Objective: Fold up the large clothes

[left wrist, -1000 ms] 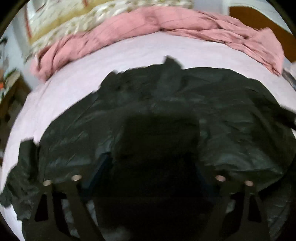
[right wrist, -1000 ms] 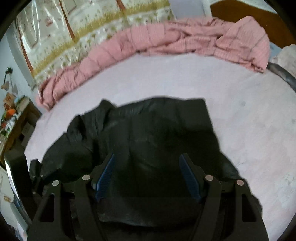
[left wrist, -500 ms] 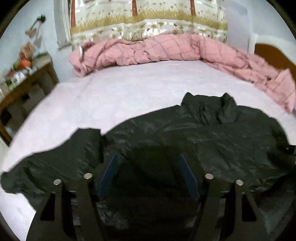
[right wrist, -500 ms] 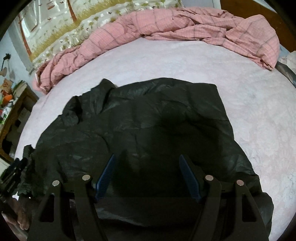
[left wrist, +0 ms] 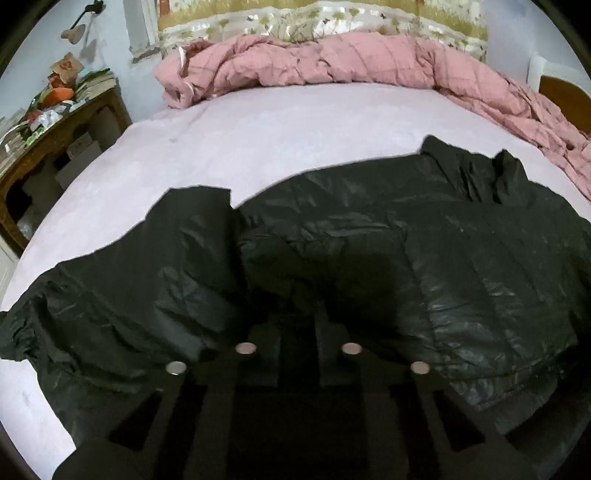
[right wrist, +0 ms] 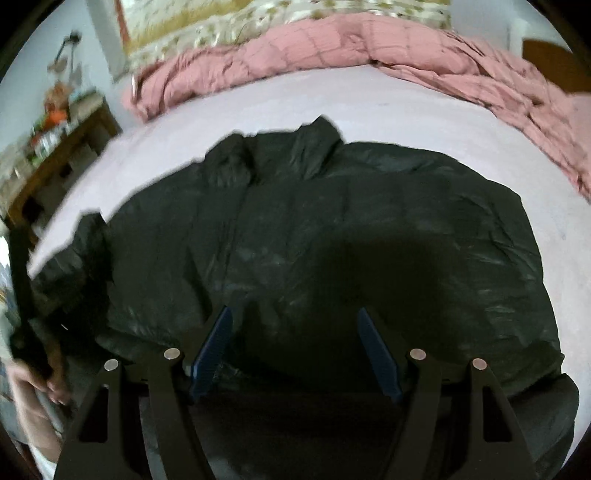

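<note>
My left gripper (left wrist: 299, 314) sits at the bottom centre of the left wrist view, its 2 fingers drawn in close together. The jaws have just been closing, and dark cloth from the black jacket (left wrist: 388, 236) bunches right at the tips; I cannot tell from this view whether a fold is actually pinched between the pads, because everything there is black on black.

The jacket lies spread across the pale pink bed sheet (left wrist: 258, 140), filling the middle and lower part of both views. In the left wrist view its collar (left wrist: 476, 166) points to the upper right, and 1 sleeve (left wrist: 122, 295) trails off to the lower left, its end reaching the left edge of the frame.

My right gripper (right wrist: 295, 332) hangs over the body of the jacket with its jaws wide apart, the 2 blue pads (right wrist: 214, 347) clear of each other and nothing pressed between them. In this view the collar (right wrist: 317, 144) sits at the upper centre.

A rumpled pink checked quilt (left wrist: 332, 59) is heaped along the far side of the bed, in the upper part of both frames, with a floral curtain (left wrist: 295, 14) behind it. A cluttered wooden table (left wrist: 62, 129) stands at the upper left. At the lower left edge of the right wrist view a person's hand (right wrist: 33, 384) shows, blurred.
</note>
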Tool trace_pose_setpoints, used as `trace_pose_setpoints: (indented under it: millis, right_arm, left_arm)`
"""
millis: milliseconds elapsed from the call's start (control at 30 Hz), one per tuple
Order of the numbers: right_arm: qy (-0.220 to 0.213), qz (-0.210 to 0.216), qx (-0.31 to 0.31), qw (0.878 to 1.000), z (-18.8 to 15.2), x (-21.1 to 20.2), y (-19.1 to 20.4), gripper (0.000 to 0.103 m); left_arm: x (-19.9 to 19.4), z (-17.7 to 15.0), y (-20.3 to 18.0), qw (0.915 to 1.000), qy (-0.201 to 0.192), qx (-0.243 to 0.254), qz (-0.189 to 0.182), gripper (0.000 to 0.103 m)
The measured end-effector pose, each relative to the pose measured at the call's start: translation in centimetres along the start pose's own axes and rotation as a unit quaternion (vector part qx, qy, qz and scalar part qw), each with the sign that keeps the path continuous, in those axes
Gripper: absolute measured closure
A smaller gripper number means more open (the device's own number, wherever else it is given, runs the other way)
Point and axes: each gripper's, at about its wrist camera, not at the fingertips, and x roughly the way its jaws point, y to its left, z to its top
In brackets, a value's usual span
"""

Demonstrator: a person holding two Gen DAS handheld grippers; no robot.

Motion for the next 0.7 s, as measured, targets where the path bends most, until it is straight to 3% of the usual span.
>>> trace_pose_setpoints:
  millis: [133, 267, 367, 433, 567, 700]
  right_arm:
    - [0.009, -0.012, -0.001, 1.0, -0.3, 0.5, 0.2, 0.031]
    - [0.015, -0.019, 0.005, 1.0, -0.4, 1.1, -0.4, 0.031]
    - [0.024, -0.057, -0.009, 0.998, -0.6, 2.4, -0.3, 0.03]
    - [0.032, -0.067, -0.013, 0.997, -0.7, 3.0, -0.4, 0.03]
    - [0.006, -0.058, -0.005, 0.998, -0.4, 1.4, -0.5, 0.03]
    - [-0.059, -0.035, 0.015, 0.998, -0.1, -2.1, -1.0, 0.03]
  left_arm:
    - [-0.1, 0.5, 0.5, 0.9991, -0.024, 0.005, 0.034, 0.094]
    - [0.6, 0.5, 0.6, 0.9994, -0.015, 0.008, 0.03, 0.092]
    - [-0.2, 0.3, 0.3, 0.999, -0.029, 0.019, 0.03, 0.078]
    - [-1.6, 0.1, 0.6, 0.9985, -0.051, 0.016, 0.016, 0.054]
    - [-5.8, -0.6, 2.8, 0.9943, -0.098, -0.018, -0.037, 0.041]
    - [-8.0, -0.5, 5.1, 0.9908, -0.125, -0.042, -0.03, 0.029]
